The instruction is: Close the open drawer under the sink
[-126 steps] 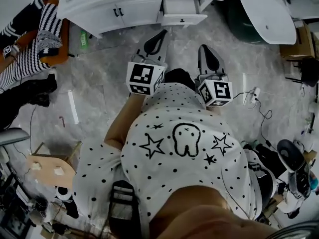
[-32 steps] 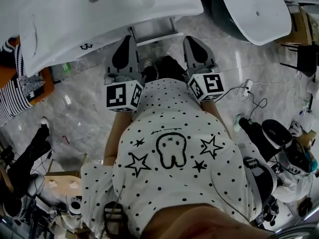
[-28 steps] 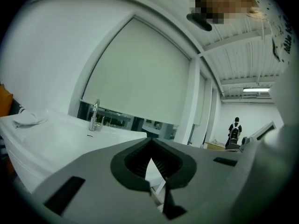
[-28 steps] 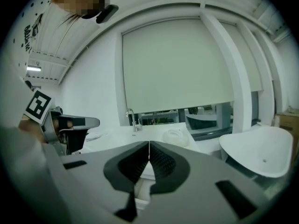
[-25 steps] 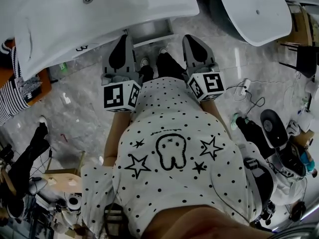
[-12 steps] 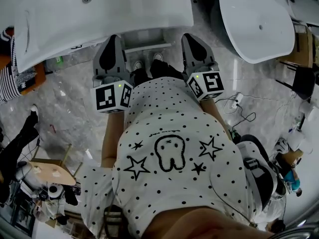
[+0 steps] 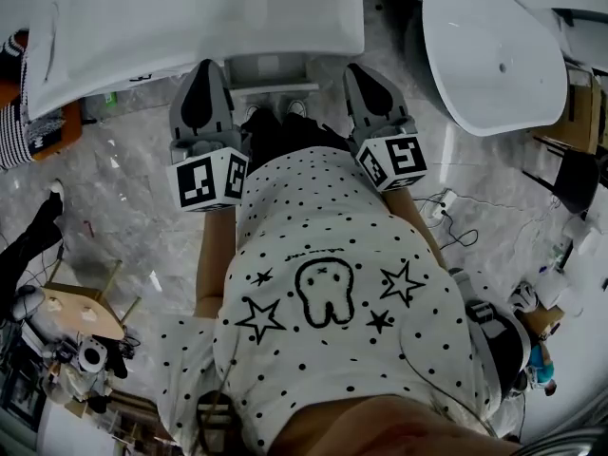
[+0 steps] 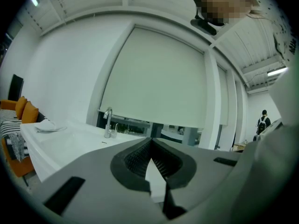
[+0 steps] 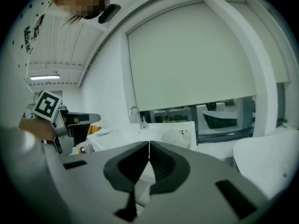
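White stone forms the sink counter [image 7: 142, 27], which fills the upper left of the head view, with a small round drain near the frame's top edge. Just under its near rim, at upper centre, the drawer [image 7: 275, 72] juts out a little, its pale front strip facing the person. It sits between the 2 grippers.

The left gripper [image 7: 201, 69] points up-frame at the drawer's left side. Its tip overlaps the counter rim, though I cannot tell whether it touches anything. In the left gripper view its jaws are clenched tip to tip with nothing between them [image 8: 151, 140]. A chrome faucet [image 8: 108, 123] stands on the counter beyond, and an orange sofa [image 8: 21, 111] shows at the left edge.

The right gripper [image 7: 361, 72] points the same way at the drawer's right side, just beside its corner. Its own view shows its jaws pressed together and empty too [image 9: 149, 143].

Each gripper carries 1 marker cube at its lower end: the left cube [image 7: 207, 180] and the right cube [image 7: 392, 162]. Both flank a dotted shirt [image 7: 328, 293] printed with a tooth and stars.

A white oval basin [image 7: 494, 46] lies at upper right. Grey marble floor [image 7: 133, 207] spreads at the left.
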Available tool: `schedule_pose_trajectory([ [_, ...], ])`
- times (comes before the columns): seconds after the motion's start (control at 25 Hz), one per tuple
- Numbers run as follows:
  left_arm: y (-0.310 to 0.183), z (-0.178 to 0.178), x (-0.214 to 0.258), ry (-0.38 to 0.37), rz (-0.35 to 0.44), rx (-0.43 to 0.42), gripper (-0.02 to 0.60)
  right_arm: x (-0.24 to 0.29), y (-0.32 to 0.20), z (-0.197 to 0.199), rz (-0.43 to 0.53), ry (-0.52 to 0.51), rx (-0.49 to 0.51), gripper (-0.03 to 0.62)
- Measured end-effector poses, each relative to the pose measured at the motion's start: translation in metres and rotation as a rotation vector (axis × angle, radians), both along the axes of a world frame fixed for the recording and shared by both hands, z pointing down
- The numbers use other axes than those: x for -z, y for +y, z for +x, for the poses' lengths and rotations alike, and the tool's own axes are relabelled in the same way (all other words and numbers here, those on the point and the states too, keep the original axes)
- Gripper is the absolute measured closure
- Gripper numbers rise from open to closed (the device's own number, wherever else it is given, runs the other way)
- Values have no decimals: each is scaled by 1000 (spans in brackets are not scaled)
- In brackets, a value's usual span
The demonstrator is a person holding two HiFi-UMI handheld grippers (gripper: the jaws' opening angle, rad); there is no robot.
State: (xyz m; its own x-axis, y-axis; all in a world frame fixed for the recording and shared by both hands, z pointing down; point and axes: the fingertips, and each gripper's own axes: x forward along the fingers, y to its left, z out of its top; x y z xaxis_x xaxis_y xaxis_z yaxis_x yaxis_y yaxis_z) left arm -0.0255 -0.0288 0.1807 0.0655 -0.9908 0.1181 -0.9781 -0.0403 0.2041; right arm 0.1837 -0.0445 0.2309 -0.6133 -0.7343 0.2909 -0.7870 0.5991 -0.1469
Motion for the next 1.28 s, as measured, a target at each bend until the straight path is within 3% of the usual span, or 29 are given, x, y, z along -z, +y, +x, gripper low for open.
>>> schedule_pose_trajectory([
  [0.68, 7, 29, 1, -15, -6, -80, 575, 6, 4, 19, 14, -18, -47, 579],
  [1.16, 3, 28, -2, -15, -8, -63, 575, 2, -6, 22, 14, -13, -48, 579],
  [1.28, 6, 24, -6, -44, -18, -56, 575, 2, -6, 20, 12, -11, -44, 579],
])
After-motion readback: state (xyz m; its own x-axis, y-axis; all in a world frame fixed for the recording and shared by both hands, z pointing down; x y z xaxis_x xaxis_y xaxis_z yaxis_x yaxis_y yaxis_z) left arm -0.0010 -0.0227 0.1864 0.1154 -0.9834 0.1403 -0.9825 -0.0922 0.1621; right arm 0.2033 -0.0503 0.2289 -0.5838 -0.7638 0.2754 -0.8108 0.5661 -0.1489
